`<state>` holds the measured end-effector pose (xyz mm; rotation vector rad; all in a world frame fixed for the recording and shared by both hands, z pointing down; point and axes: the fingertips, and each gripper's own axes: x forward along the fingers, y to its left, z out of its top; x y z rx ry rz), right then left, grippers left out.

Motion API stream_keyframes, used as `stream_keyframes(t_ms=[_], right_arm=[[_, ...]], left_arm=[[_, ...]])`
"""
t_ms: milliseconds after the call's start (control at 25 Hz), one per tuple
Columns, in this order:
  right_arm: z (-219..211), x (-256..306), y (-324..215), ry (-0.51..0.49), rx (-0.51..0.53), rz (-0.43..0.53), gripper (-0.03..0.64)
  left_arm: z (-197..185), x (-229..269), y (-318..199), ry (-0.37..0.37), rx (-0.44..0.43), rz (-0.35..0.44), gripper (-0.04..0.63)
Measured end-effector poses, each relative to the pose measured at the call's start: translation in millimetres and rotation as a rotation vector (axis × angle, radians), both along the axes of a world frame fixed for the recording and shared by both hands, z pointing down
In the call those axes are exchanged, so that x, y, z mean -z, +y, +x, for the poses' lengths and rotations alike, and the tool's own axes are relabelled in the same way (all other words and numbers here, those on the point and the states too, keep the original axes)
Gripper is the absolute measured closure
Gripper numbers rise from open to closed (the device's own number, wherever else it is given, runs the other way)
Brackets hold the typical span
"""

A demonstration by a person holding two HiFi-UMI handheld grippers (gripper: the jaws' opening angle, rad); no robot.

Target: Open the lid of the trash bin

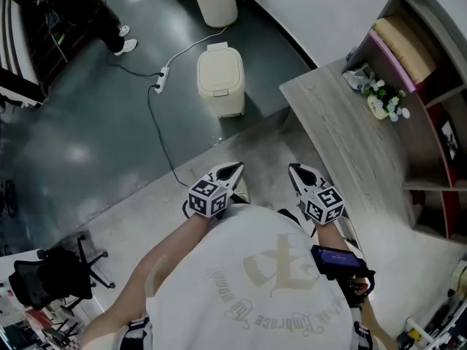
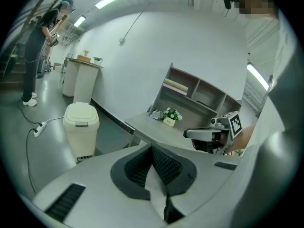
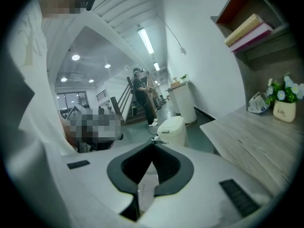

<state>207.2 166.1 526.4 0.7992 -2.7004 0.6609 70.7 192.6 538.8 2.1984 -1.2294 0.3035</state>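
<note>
The cream trash bin (image 1: 220, 79) stands on the dark floor ahead of me with its lid down. It also shows in the left gripper view (image 2: 81, 127) and the right gripper view (image 3: 172, 129). My left gripper (image 1: 235, 170) and right gripper (image 1: 295, 170) are held side by side close to my body, well short of the bin and pointing toward it. Both are shut with nothing between the jaws, as their own views show for the left gripper (image 2: 152, 147) and the right gripper (image 3: 153, 144).
A grey wooden counter (image 1: 350, 137) runs along the right, with a small flower pot (image 1: 383, 102) on it and shelves behind. A power strip (image 1: 160, 79) and its cable lie on the floor left of the bin. A person (image 1: 109, 20) stands far left; an office chair (image 1: 55, 275) is at lower left.
</note>
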Motion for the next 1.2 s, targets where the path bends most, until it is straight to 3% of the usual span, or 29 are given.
stream_keyframes(t_ms=[520,920,1200], right_arm=[[-67,6,-76,0.024,-0.026,0.002,0.614],[-139,9,-128,0.039,0.021,0.028,0.614],[-164,5,-147,0.058,0.068,0.006,0.613]], left_arm=[[-70,2,-79,0.026,-0.014,0.003,0.583],[-157,0,-115,0.029,0.076,0.023,0.583],[-182,-12,-122,0.052,0.142,-0.004,0.583]])
